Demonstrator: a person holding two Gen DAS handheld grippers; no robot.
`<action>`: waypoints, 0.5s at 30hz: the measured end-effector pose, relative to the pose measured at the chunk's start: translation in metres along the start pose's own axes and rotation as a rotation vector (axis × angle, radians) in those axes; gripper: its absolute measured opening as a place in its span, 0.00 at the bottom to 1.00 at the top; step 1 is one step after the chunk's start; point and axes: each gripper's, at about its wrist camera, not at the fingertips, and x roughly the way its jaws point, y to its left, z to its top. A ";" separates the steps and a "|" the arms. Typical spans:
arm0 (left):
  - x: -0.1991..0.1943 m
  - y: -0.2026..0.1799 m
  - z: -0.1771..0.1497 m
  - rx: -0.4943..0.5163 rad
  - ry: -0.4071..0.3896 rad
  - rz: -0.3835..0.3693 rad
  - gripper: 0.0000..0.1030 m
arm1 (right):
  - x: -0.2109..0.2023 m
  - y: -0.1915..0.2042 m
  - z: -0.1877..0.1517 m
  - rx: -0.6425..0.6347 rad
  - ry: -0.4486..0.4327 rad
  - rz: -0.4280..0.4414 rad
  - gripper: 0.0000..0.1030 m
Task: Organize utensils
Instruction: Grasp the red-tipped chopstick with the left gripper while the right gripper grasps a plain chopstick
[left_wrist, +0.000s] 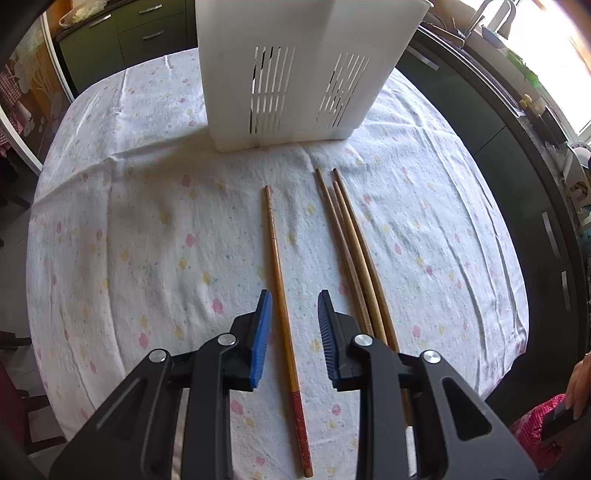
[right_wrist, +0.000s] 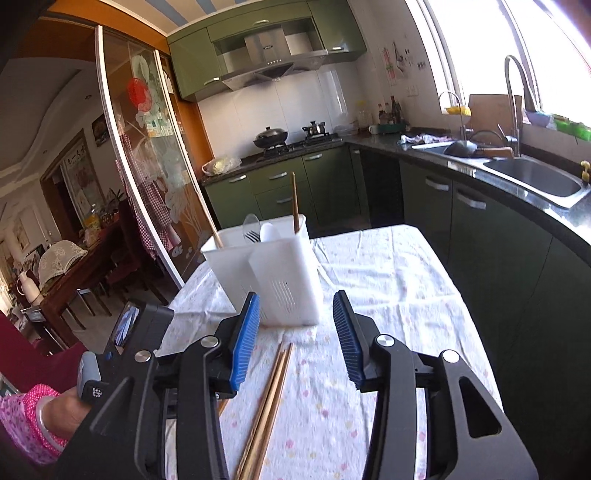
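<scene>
A red-tipped chopstick (left_wrist: 284, 317) is lying on the tabletop (left_wrist: 147, 240) between the left gripper's (left_wrist: 294, 301) parted, non-touching jaws, beside three chopsticks (left_wrist: 354, 254), while only the right gripper's (right_wrist: 293, 304) view, jaws open and empty, is showing utensils standing inside the white holder (right_wrist: 273, 273).

Wooden chopsticks (left_wrist: 343, 236) on crumpled cloth (left_wrist: 147, 221); smooth white plastic holder (left_wrist: 295, 55)
</scene>
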 end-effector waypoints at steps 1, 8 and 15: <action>0.001 -0.001 -0.001 -0.002 0.003 0.005 0.24 | 0.002 -0.002 -0.006 0.002 0.020 -0.005 0.41; 0.012 -0.005 -0.005 -0.004 0.027 0.049 0.17 | 0.024 -0.004 -0.028 0.002 0.098 -0.012 0.41; 0.021 -0.010 -0.001 0.014 0.031 0.080 0.08 | 0.057 0.010 -0.033 -0.056 0.198 -0.040 0.41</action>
